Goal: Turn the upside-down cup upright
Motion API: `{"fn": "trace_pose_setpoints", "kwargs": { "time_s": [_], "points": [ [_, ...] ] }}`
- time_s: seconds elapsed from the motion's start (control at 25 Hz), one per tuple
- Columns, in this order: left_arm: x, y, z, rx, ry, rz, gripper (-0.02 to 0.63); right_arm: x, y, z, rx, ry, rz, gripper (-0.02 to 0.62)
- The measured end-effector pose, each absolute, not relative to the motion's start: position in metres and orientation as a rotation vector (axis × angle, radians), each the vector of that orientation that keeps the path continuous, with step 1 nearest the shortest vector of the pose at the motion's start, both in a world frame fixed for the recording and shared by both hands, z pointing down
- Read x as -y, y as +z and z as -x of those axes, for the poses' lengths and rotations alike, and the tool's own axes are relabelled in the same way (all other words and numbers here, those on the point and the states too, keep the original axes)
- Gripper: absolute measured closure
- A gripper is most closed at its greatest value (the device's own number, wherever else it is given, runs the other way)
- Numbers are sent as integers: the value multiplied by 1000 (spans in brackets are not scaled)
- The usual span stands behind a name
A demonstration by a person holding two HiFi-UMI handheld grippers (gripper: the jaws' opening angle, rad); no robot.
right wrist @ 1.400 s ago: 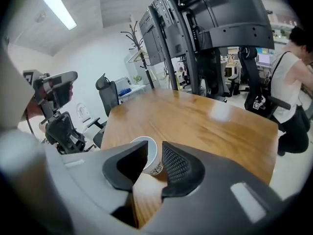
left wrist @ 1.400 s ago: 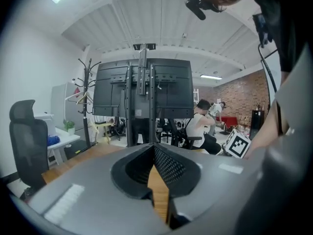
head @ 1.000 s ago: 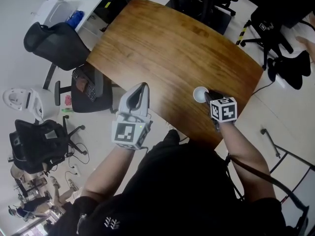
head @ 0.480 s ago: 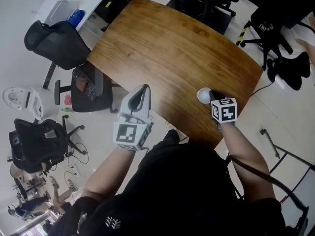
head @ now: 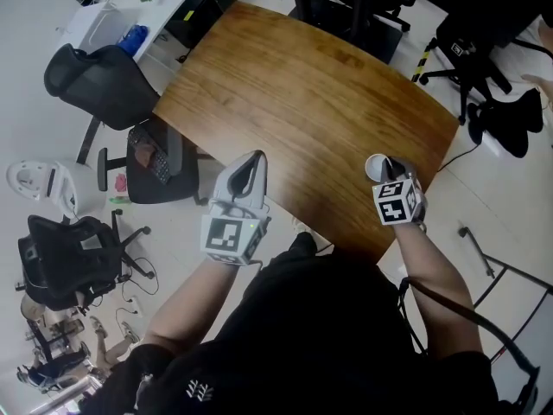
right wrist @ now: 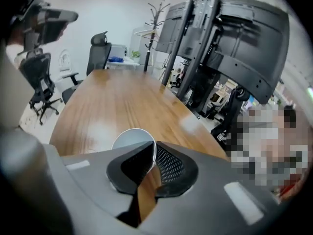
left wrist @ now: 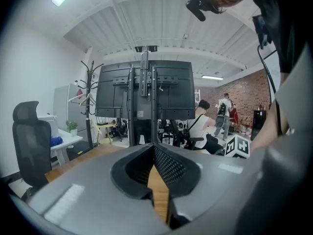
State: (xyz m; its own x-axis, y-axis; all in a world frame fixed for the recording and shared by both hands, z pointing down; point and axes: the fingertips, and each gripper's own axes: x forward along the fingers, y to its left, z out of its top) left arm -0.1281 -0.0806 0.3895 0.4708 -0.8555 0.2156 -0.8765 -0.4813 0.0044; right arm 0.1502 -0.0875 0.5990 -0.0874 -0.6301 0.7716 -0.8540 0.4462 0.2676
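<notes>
A small white cup (head: pixel 374 166) hangs tilted just above the wooden table (head: pixel 294 85) near its right front edge. My right gripper (head: pixel 387 169) is shut on its wall, one finger inside and one outside. In the right gripper view the cup (right wrist: pixel 128 140) shows a round pale end just beyond the jaws of the right gripper (right wrist: pixel 152 151). My left gripper (head: pixel 251 158) hovers at the table's near edge, to the cup's left. Its tips meet with nothing between them. In its own view the left gripper (left wrist: pixel 153 148) points almost level across the table (left wrist: pixel 98 153).
Black office chairs (head: pixel 95 76) and a stool (head: pixel 155 154) stand left of the table, with a white side table (head: pixel 121 11) beyond. More chairs (head: pixel 501 111) are at the right. A black monitor stand (left wrist: pixel 146 89) rises past the far edge, with people behind it.
My right gripper shut on the cup, then lifted it off the table, moved it slightly right and rolled, so the cup now tilts. The left gripper stayed put.
</notes>
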Motion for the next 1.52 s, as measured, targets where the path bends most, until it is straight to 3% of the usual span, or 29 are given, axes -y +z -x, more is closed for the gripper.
{"fn": "trace_pose_setpoints", "kwargs": {
  "time_s": [0.24, 0.56, 1.0, 1.28, 1.52],
  "points": [
    [81, 389, 125, 1526, 284, -2608, 606, 71, 601, -120, 1825, 132, -1140, 575],
    [84, 387, 119, 1517, 277, -2619, 606, 39, 612, -76, 1902, 165, -1022, 549],
    [88, 390, 121, 1525, 287, -2607, 606, 30, 625, -66, 1964, 318, -999, 523],
    [88, 391, 117, 1525, 277, -2593, 606, 48, 605, -90, 2047, 464, -1082, 457],
    [89, 388, 116, 1531, 305, -2604, 606, 87, 625, -130, 2077, 860, -1091, 430]
  ]
}}
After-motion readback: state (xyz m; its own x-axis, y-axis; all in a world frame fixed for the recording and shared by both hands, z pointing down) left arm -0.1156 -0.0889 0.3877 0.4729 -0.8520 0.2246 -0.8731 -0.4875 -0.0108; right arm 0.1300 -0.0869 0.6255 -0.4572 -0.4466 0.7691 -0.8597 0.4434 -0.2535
